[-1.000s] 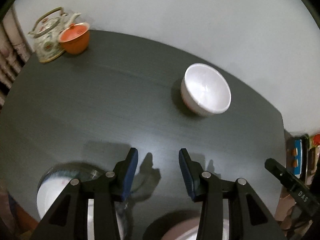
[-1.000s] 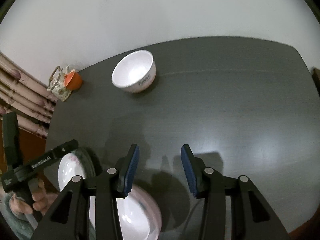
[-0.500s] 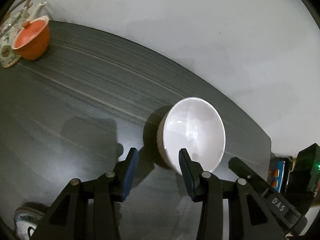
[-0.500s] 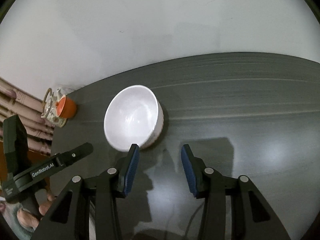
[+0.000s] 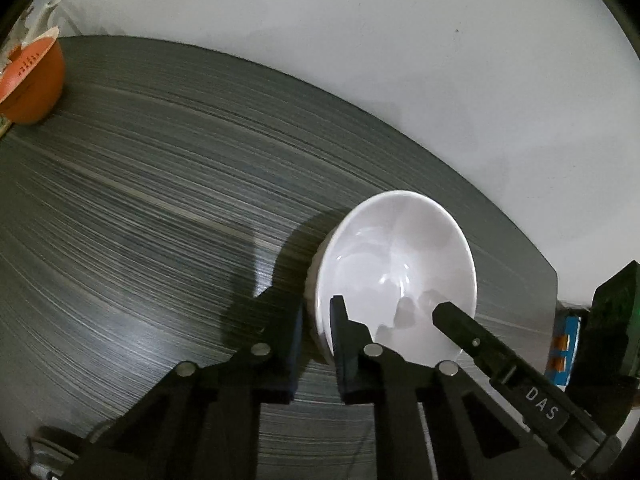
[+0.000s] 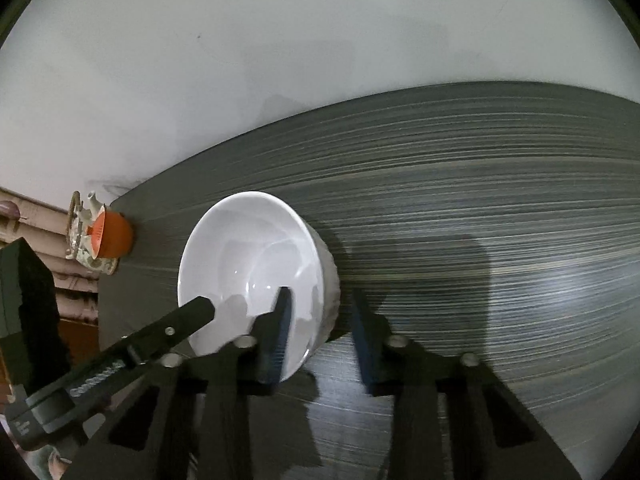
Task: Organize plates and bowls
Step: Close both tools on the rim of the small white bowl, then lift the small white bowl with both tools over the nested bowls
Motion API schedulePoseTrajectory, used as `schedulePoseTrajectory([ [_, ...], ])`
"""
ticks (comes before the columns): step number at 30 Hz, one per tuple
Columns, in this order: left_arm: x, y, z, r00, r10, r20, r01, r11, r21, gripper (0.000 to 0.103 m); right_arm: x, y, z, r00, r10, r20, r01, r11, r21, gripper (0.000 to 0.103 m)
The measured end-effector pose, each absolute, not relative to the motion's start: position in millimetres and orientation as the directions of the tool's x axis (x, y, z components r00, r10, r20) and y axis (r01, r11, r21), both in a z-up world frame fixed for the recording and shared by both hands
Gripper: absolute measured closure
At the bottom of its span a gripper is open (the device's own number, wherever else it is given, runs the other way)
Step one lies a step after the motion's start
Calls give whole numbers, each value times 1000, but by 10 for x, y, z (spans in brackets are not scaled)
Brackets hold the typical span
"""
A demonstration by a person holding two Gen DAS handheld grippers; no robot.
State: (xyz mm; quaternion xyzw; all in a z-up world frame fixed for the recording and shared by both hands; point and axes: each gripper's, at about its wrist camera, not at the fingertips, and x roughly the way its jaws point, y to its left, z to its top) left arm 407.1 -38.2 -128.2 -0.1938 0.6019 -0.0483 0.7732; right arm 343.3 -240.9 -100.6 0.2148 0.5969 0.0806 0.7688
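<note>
A white bowl (image 5: pixel 396 264) stands upright on the dark table (image 5: pixel 140 208); it also shows in the right wrist view (image 6: pixel 252 260). My left gripper (image 5: pixel 316 328) straddles the bowl's left rim, one finger inside and one outside, the jaws narrowed around the wall. My right gripper (image 6: pixel 320 320) straddles the bowl's right rim the same way, with a wider gap. Whether either pad touches the wall is unclear. A finger of the right gripper (image 5: pixel 472 340) reaches over the bowl in the left view.
An orange cup (image 5: pixel 32 80) and a patterned teapot (image 6: pixel 84 240) stand at the table's far left corner by the wall. The table's right edge (image 5: pixel 552 280) is close behind the bowl in the left view.
Both grippers have moved forward to the bowl and now straddle its rim on opposite sides. The left jaws have narrowed. The plates near the front edge have dropped out of view.
</note>
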Motion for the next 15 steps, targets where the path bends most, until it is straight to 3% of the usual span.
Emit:
schedulePoseTrajectory([
  [15,3490,-590,-829,308,-268,-913,-96,946,-310,90,3048,-2412,-611,317,365,-875,127,898,421,89],
])
